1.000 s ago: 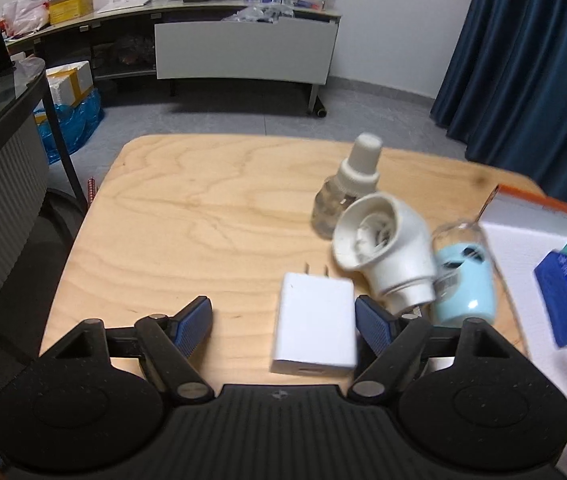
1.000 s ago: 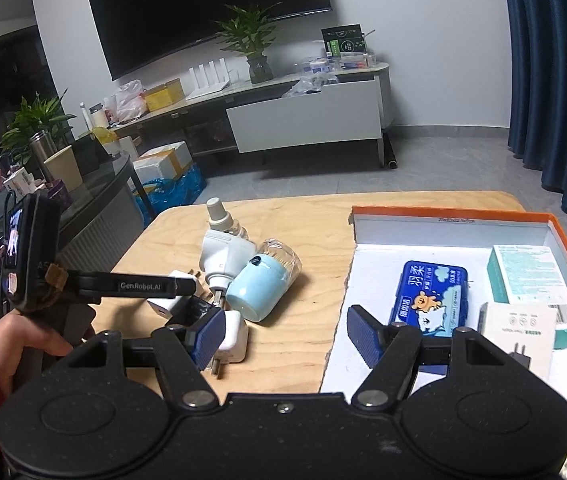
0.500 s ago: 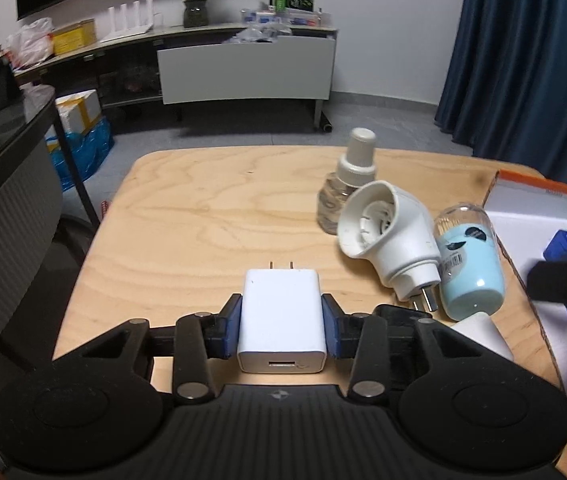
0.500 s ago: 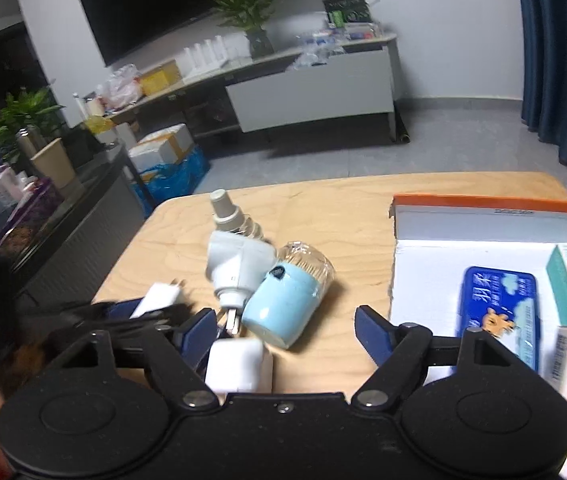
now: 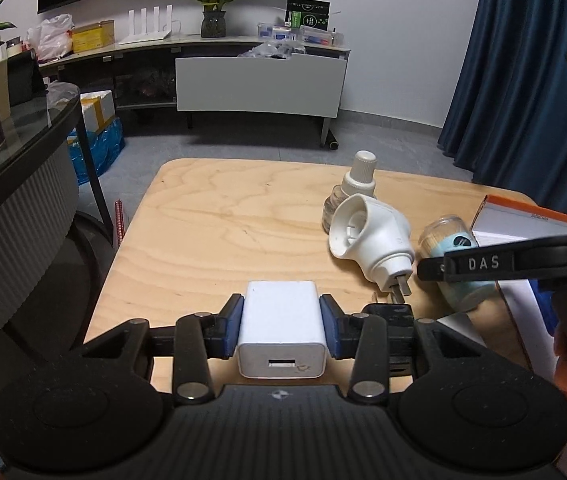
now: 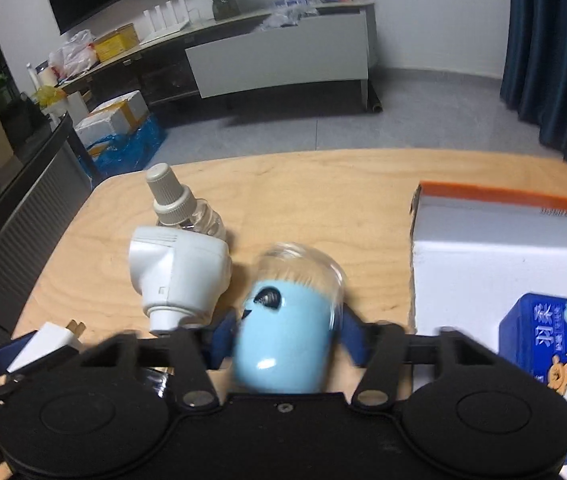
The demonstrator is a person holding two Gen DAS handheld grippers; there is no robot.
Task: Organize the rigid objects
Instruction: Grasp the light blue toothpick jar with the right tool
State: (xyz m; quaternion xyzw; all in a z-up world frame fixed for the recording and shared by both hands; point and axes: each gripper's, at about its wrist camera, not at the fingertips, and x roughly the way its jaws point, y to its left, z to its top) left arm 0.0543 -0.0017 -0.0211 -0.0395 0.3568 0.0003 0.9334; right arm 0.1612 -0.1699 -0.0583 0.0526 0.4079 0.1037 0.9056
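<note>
Left gripper (image 5: 281, 326) is clamped on the white charger (image 5: 281, 330), pads flat on its two long sides, USB port facing me. I judge it light, hard plastic, smooth faces, so it could slip if I twist; the flat-side grip looks right. Its prongs point away from me and are hidden in the left view.

Right gripper (image 6: 283, 330) has just been closing, and the blue jar (image 6: 283, 332) sits between the jaws, pads against its blue body. The frame is blurred, so I can't confirm how firm the hold is. I judge the jar light and rigid but round and glossy, likely to roll or squirt out; the clear cap (image 6: 303, 260) looks like the weak part, so I keep the hold on the blue body, not the cap.

Around it: white plug-in (image 6: 179, 276) lies just beside the jar on the table (image 6: 323, 184), its prongs near my right jaw. Bottle (image 6: 183, 208) stands behind the plug-in, touching it. Box (image 6: 503, 240) is to the right, orange-edged, with a blue tin (image 6: 551, 352) already inside.

In the way: the plug-in may get dragged when the jar lifts. The box wall sits between jar and drop spot, so I need clearance. The two grippers are close together.
</note>
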